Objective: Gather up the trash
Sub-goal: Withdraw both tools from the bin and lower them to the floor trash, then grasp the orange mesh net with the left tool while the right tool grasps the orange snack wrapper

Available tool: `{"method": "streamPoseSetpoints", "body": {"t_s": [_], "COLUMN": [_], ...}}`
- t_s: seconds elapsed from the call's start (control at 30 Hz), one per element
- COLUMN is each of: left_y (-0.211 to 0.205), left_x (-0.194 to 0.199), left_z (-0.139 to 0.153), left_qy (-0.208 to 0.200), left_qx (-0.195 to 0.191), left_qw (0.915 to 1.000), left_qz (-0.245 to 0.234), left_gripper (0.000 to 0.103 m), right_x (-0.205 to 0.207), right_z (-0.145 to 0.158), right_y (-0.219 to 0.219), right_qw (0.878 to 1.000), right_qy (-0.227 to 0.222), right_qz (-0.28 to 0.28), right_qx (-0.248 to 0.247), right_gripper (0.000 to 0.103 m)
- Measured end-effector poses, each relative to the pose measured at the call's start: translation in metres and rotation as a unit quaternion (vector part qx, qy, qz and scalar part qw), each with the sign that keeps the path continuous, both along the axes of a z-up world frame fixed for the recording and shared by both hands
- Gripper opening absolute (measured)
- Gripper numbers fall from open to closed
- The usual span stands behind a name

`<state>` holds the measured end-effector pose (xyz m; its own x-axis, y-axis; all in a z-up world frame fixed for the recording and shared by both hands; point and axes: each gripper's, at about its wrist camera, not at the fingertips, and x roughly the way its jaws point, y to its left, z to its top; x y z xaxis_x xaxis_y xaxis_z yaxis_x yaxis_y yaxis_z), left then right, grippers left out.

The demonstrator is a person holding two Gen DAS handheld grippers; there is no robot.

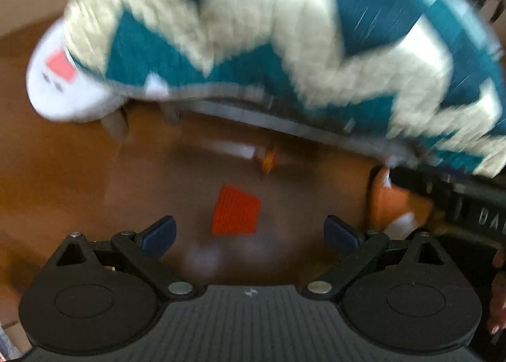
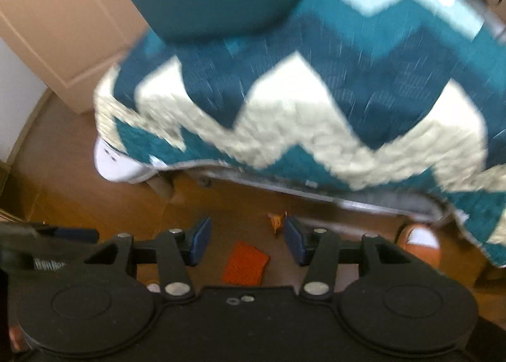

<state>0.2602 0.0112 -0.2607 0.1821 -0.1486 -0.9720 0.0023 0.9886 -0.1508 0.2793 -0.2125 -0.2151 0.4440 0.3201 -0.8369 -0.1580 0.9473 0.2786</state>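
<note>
Left wrist view: left gripper [image 1: 249, 232] spread wide, empty; orange square scrap [image 1: 235, 215] on floor between fingertips.

One orange wrapper [image 2: 244, 264], one quilt [image 2: 316, 102]

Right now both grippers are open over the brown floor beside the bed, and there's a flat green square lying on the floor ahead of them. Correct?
Not quite: the flat square is orange-red, not green, as both wrist views show. The rest holds: the left gripper and right gripper are open, nothing between their fingers, over the brown floor beside the bed.
</note>
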Motion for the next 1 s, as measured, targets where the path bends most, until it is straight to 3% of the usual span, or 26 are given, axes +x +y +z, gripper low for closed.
{"method": "streamPoseSetpoints", "body": {"t_s": [0.2,0.47,0.73,0.93,1.0], "left_y": [-0.004,-0.013,-0.02,-0.028,-0.029], "left_x": [0.018,0.032,0.048,0.048,0.047], "left_z": [-0.095,-0.188,-0.259,-0.294,-0.298], "left_qy": [0.087,0.12,0.142,0.148,0.142], "left_qx": [0.035,0.045,0.038,0.046,0.046], "left_qw": [0.9955,0.9917,0.9891,0.9875,0.9883], "left_qz": [0.011,0.001,0.004,-0.031,-0.033], "left_gripper": [0.1,0.1,0.1,0.099,0.091], "right_x": [0.038,0.071,0.107,0.119,0.12], "right_z": [-0.079,-0.169,-0.237,-0.274,-0.283], "right_y": [0.016,0.037,0.051,0.065,0.066], "right_qw": [0.998,0.995,0.992,0.989,0.989], "right_qy": [0.051,0.066,0.095,0.102,0.11], "right_qz": [0.008,0.048,0.054,0.061,0.058], "right_qx": [-0.025,-0.05,-0.062,-0.082,-0.084], "right_gripper": [0.051,0.051,0.051,0.051,0.051]}}
